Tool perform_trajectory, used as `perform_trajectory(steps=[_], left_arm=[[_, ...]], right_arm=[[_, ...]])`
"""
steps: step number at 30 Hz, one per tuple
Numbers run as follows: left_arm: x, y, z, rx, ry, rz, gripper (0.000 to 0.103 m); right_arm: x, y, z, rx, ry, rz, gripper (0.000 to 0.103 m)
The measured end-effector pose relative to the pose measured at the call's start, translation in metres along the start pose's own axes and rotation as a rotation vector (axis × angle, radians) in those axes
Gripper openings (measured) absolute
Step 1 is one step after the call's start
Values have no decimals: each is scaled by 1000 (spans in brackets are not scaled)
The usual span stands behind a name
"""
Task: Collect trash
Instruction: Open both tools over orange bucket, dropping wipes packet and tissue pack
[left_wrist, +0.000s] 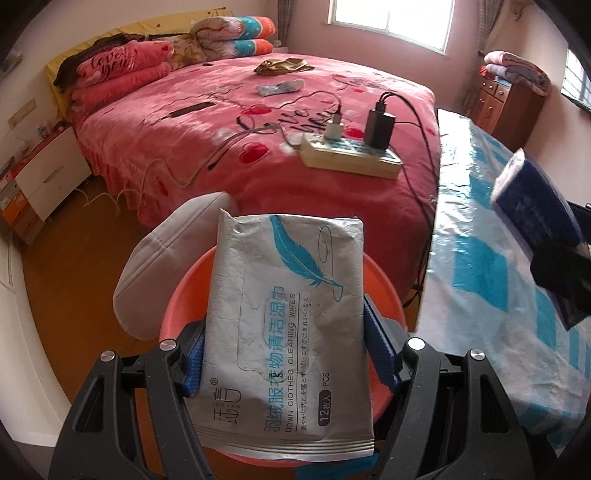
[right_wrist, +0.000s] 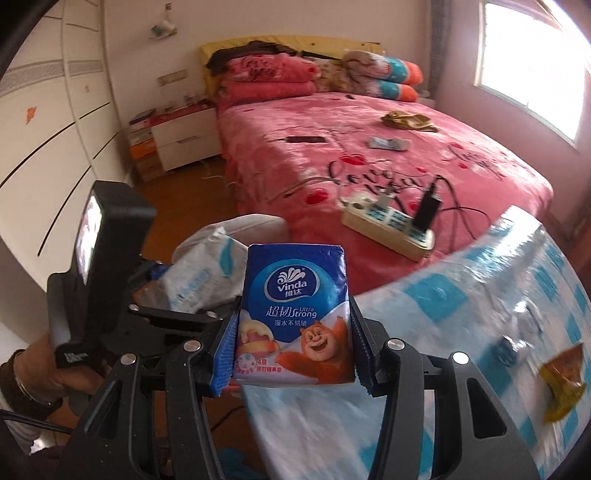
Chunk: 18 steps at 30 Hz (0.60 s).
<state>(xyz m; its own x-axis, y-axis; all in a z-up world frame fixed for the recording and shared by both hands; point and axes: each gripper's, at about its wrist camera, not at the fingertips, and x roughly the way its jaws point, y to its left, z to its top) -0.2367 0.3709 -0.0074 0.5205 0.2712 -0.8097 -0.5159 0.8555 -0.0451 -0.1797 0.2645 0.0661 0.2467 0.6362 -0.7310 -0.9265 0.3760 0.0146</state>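
My left gripper (left_wrist: 284, 354) is shut on a grey wet-wipes pack (left_wrist: 284, 325) with a teal feather print, held over an orange basin (left_wrist: 380, 280). My right gripper (right_wrist: 291, 350) is shut on a blue Vinda tissue pack (right_wrist: 295, 306), held above the near edge of the blue-and-white checked table (right_wrist: 424, 332). The tissue pack also shows at the right of the left wrist view (left_wrist: 535, 203). The wipes pack and left gripper show at the left of the right wrist view (right_wrist: 203, 273). A yellow-orange snack wrapper (right_wrist: 561, 384) lies on the table at the right.
A pink bed (left_wrist: 258, 122) lies beyond, with a power strip (left_wrist: 351, 158), chargers, cables, a phone (left_wrist: 192, 109) and small wrappers (left_wrist: 280, 88) on it. A white cushioned seat (left_wrist: 166, 266) stands beside the basin. A bedside cabinet (right_wrist: 184, 136) stands at the left.
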Motion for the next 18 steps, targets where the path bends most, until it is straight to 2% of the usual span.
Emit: perform_trajectory(steps=[10,18], left_arm=[[16,15,-5,-36,40,30,71],[26,23,-6,-61,66,36,72]], right_arm=[[33,19,8,-41,22,48,54],[45,26,5,-60,25,43,54]])
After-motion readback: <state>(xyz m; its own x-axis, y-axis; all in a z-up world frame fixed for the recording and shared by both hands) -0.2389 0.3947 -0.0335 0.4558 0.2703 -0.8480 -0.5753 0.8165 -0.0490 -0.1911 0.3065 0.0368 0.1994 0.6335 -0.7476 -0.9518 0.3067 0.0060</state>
